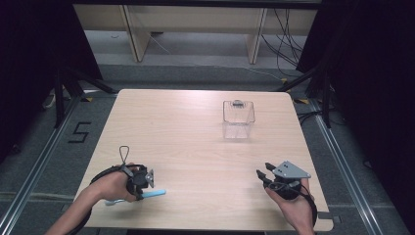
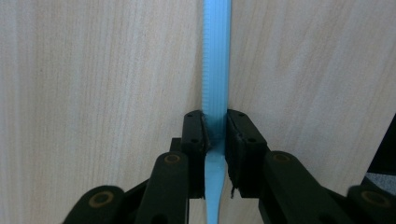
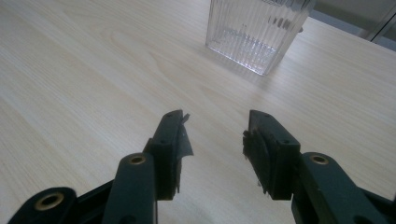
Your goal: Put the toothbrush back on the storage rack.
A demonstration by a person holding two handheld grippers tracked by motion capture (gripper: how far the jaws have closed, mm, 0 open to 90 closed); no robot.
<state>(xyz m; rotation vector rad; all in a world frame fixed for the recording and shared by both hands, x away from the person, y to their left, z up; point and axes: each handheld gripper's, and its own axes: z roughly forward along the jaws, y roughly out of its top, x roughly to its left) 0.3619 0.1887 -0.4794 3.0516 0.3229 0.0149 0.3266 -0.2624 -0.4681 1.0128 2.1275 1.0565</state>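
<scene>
A light blue ridged plastic stick (image 2: 216, 70), perhaps a toothbrush handle, lies near the table's front left (image 1: 155, 193). My left gripper (image 1: 145, 185) is shut on the stick, and in the left gripper view its jaws pinch the handle from both sides (image 2: 215, 128). A clear ribbed square container (image 1: 238, 119) stands upright right of the table's centre, and the right gripper view shows it ahead (image 3: 258, 32). My right gripper (image 1: 263, 175) hovers open near the front right edge, nothing between its fingers (image 3: 215, 140).
The light wooden table (image 1: 195, 142) has rounded corners. Beyond its far edge stand wooden furniture legs and loose cables on the floor (image 1: 284, 39). A "5" mark sits on the floor to the left (image 1: 80, 132).
</scene>
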